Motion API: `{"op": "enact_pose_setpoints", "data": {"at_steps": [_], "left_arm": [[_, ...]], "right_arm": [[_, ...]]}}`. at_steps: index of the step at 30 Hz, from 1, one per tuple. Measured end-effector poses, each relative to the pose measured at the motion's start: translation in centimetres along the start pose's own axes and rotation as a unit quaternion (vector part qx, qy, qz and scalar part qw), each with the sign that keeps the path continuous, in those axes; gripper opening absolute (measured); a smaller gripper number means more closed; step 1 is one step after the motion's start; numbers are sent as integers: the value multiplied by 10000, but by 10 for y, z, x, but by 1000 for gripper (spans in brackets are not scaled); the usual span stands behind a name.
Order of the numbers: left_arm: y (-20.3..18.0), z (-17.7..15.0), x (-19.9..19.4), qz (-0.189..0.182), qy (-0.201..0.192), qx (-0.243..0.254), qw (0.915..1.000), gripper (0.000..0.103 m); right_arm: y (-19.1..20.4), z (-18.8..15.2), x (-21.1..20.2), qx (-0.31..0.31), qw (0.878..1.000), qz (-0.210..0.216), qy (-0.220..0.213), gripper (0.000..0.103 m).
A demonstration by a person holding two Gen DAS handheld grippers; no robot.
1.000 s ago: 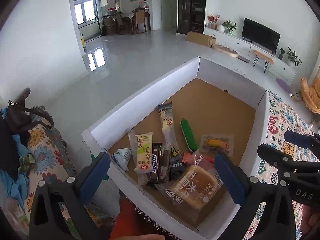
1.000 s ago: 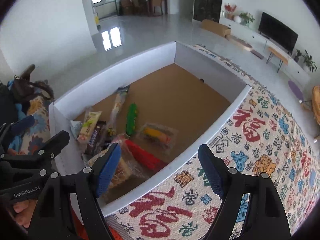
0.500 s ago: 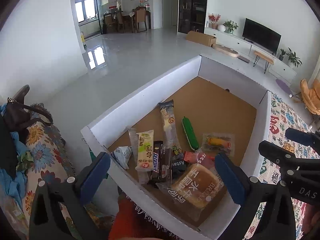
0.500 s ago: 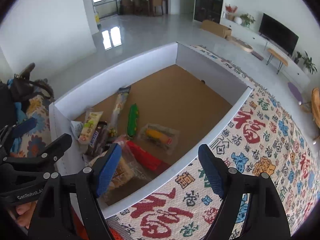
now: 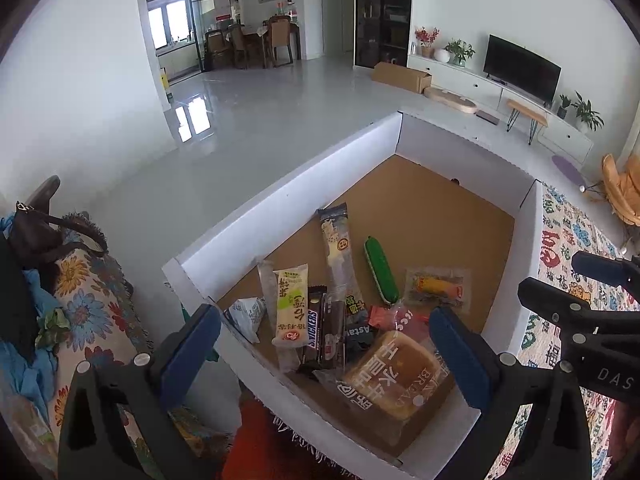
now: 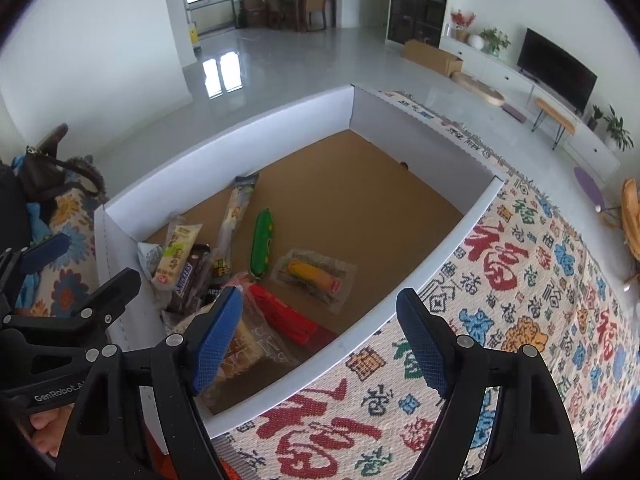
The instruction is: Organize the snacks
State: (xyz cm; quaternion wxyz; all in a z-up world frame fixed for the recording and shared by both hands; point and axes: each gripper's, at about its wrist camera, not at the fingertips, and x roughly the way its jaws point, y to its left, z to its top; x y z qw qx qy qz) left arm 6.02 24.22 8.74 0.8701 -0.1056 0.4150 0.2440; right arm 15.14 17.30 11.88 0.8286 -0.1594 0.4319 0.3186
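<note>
A white cardboard box (image 5: 288, 188) with a brown floor holds several snacks at its near corner: a bagged bread loaf (image 5: 390, 372), a Snickers bar (image 5: 314, 330), a pale green packet (image 5: 292, 304), a long grey stick packet (image 5: 338, 248), a green pickle-shaped snack (image 5: 380, 272), a clear pack with a corn snack (image 5: 438, 286) and a red packet (image 6: 292, 318). My left gripper (image 5: 324, 358) is open and empty above the near corner. My right gripper (image 6: 320, 338) is open and empty above the box's right wall (image 6: 440, 256).
A patterned cloth (image 6: 540, 300) with red and blue characters lies to the right of the box. A floral cover with a dark handbag (image 5: 36, 236) sits at the left. Beyond the box is a tiled floor, a TV (image 5: 520, 66) and a cardboard carton (image 5: 402, 76).
Both grippers have risen and drawn back slightly, so the box looks a little lower in view. The snacks have not moved.
</note>
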Motion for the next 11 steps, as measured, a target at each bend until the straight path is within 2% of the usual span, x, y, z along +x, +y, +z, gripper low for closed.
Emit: {"op": "enact_pose_setpoints", "data": {"at_steps": [5,11], "left_arm": [[2,1,2,16,7,-9,10000,103],[5,1,1,-130,-10,-164,9998,103]], "right_arm": [[-3,1,1,-2,10000,-21,5,82],[-3,1,2,6,10000,-2,9,82]]}}
